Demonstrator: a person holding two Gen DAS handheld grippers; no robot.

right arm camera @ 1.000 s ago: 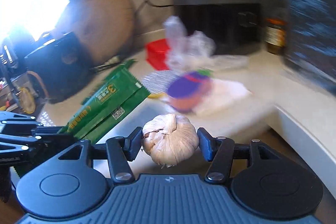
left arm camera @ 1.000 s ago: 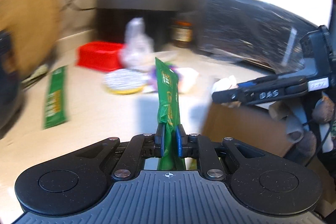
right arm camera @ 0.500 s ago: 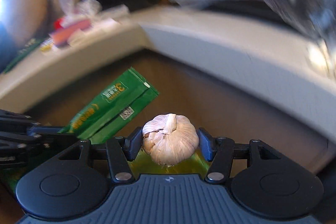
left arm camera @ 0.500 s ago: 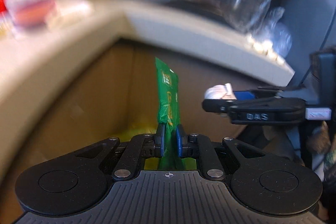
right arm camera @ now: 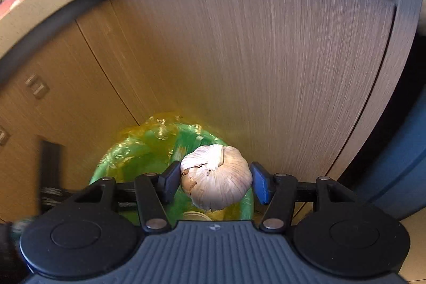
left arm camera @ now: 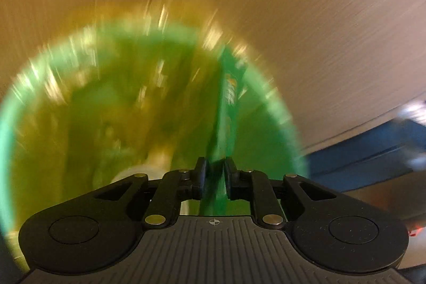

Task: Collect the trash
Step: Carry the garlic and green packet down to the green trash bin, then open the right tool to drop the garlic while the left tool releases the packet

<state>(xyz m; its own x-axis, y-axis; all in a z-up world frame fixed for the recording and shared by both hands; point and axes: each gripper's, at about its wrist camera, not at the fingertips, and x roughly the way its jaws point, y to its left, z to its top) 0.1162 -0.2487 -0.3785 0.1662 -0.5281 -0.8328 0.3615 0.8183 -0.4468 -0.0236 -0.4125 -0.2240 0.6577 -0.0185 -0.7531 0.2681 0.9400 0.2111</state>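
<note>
Two wood-grain cabinet doors (right arm camera: 239,57) fill most of the right wrist view, with the pale counter (right arm camera: 40,4) edge curving above them. Against the foot of these doors a green trash bin (right arm camera: 127,159) is seen, lined with a yellowish plastic bag (right arm camera: 159,121); in the left wrist view its mouth (left arm camera: 80,103) is motion-blurred and lies directly beneath the fingers. A blue object (right arm camera: 399,164) is seen at the right edge, its nature not discernible. The left gripper (left arm camera: 215,173) is clamped nearly closed on a green wrapper (left arm camera: 229,97), which is held upright over the bin opening. The right gripper (right arm camera: 215,178) is spread about halfway, and a garlic bulb (right arm camera: 217,177) is pinched between its blue-padded fingers (right arm camera: 259,181), above the bin's right-hand rim. A pale round item (right arm camera: 194,216) is visible inside the bin below the bulb.
</note>
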